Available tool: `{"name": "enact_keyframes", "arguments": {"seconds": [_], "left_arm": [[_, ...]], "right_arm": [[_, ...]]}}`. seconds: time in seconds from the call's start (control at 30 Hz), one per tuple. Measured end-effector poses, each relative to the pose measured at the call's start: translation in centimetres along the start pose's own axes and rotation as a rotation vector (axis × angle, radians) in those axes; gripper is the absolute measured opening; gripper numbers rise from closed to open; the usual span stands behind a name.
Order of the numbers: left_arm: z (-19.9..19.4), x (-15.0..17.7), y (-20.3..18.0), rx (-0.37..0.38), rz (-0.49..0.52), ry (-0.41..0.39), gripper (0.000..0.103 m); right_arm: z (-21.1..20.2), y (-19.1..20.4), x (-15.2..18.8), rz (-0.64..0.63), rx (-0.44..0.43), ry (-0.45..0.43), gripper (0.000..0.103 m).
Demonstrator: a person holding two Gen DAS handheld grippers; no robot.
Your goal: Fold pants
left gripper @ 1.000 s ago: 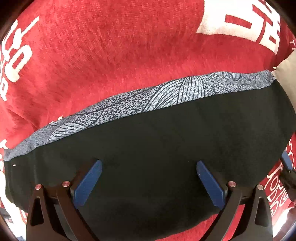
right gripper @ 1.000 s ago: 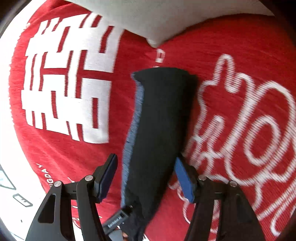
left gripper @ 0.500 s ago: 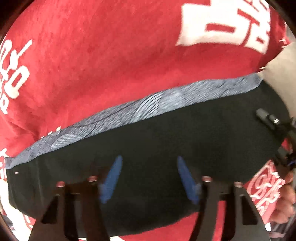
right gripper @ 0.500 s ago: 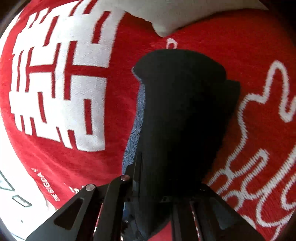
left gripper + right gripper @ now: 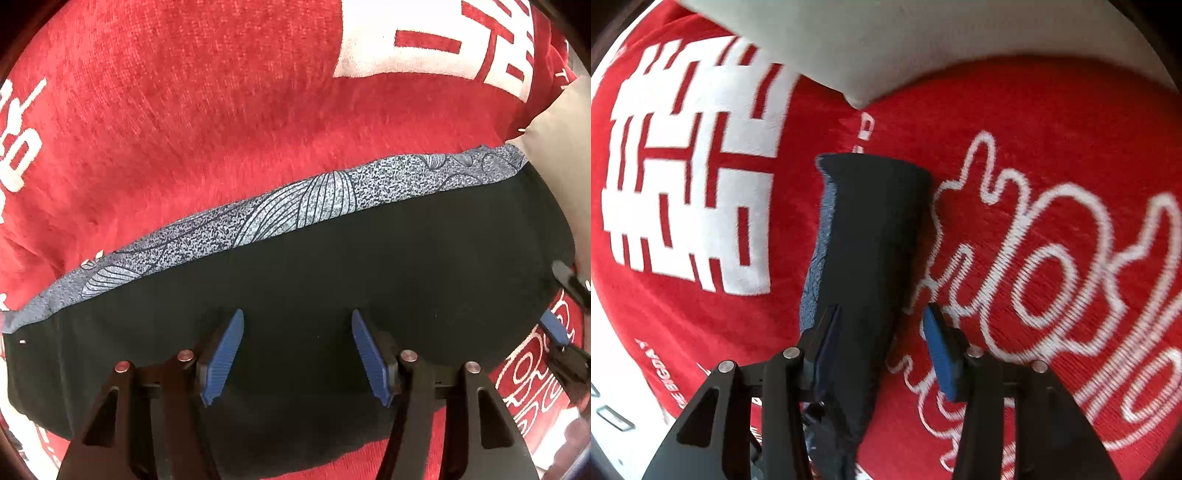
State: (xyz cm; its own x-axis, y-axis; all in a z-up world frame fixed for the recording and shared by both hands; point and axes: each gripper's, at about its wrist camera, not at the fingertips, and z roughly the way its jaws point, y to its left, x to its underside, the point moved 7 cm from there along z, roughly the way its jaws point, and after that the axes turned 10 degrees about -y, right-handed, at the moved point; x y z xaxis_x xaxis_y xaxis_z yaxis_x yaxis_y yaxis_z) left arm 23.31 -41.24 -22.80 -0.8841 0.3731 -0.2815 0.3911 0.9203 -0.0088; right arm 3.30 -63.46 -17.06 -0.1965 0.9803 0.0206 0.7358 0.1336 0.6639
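The left gripper (image 5: pixel 297 352) hangs with jaws apart and nothing between them, over the black pants (image 5: pixel 332 280), which lie as a long folded band on the red blanket (image 5: pixel 207 110) with a grey patterned layer (image 5: pixel 295 210) showing along the 12 o'clock edge. The right gripper (image 5: pixel 882 332) straddles the band's end with jaws spread; its left pad seems to touch cloth, though blur makes that uncertain. From here, a pinch that catches only the top layer could drag the fold askew, and the plush blanket may snag too. A pillow (image 5: pixel 923 44) sits at 12 o'clock. The band's near end runs out of view at 6 o'clock.
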Motion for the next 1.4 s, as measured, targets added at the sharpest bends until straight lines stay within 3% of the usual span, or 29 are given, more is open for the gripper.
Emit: {"name": "enact_keyframes", "arguments": {"seconds": [0.3,0.33,0.37,0.43,0.63,0.73,0.9,1.0,1.17,1.3,1.4], "left_arm": [[-0.5,-0.8,-1.3,0.004,-0.023,0.011,0.063],[-0.3,-0.7,-1.5,-0.010,-0.022,0.011,0.063],[-0.2,-0.8,-1.7,-0.017,-0.024,0.006,0.063],[-0.1,-0.7,-2.0,-0.016,-0.034,-0.005,0.063],[-0.3,0.0,-2.4,0.000,-0.010,-0.059,0.063],[-0.6,0.4,-2.3,0.030,-0.042,-0.089,0.063],[-1.5,0.9,-1.4,0.114,-0.063,-0.117,0.063],[-3.3,1.9,2.4,0.157,-0.131,-0.107,0.063],[-6.9,4.8,13.2,0.081,-0.256,-0.108,0.063],[-7.2,8.4,22.6,-0.040,-0.350,-0.064,0.063],[-6.9,11.0,26.9,-0.096,-0.403,-0.037,0.063]], "right_arm": [[3.1,2.4,-1.7,-0.076,-0.067,-0.020,0.049],[3.2,2.4,-1.8,-0.071,-0.072,-0.010,0.035],[3.4,2.3,-1.8,-0.062,-0.073,0.012,0.010],[3.4,2.6,-1.9,-0.043,-0.107,0.043,0.010],[0.5,10.8,0.6,-0.491,-0.110,0.005,0.009],[-0.3,15.5,4.2,-0.746,-0.131,0.016,0.009],[-0.3,19.7,10.3,-0.997,-0.153,0.070,0.009],[-0.6,21.3,14.1,-1.087,-0.170,0.105,0.009],[1.2,22.9,21.1,-1.222,-0.152,0.168,0.009],[4.3,21.1,28.0,-1.379,-0.046,0.191,0.010],[7.6,17.0,32.8,-1.525,0.091,0.219,0.012]]}}
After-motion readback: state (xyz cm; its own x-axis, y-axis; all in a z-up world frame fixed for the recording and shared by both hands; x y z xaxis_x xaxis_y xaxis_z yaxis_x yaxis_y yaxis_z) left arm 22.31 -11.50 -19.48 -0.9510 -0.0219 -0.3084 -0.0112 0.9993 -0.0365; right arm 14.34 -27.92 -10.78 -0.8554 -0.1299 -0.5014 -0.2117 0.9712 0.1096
